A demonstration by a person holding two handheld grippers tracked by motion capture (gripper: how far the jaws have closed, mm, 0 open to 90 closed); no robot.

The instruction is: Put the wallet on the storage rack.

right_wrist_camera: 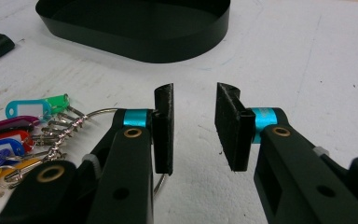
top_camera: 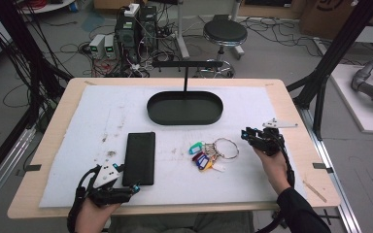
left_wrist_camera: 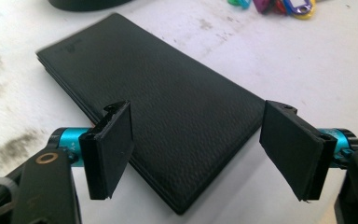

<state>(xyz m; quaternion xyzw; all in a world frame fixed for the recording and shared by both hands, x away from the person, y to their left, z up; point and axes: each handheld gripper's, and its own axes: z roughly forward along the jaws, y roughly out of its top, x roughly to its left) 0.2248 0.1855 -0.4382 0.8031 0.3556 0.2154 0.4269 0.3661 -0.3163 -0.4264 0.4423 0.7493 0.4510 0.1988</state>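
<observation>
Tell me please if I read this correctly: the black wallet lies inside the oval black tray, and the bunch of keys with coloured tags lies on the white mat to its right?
Not quite. The black wallet is not inside the oval black tray; it lies flat on the white mat, nearer the person than the tray and apart from it, as the high view shows. The bunch of keys does lie on the mat to the wallet's right.

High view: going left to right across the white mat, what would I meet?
Left claw → flat black leather wallet → bunch of coloured plastic key tags on a metal ring → right claw.
</observation>
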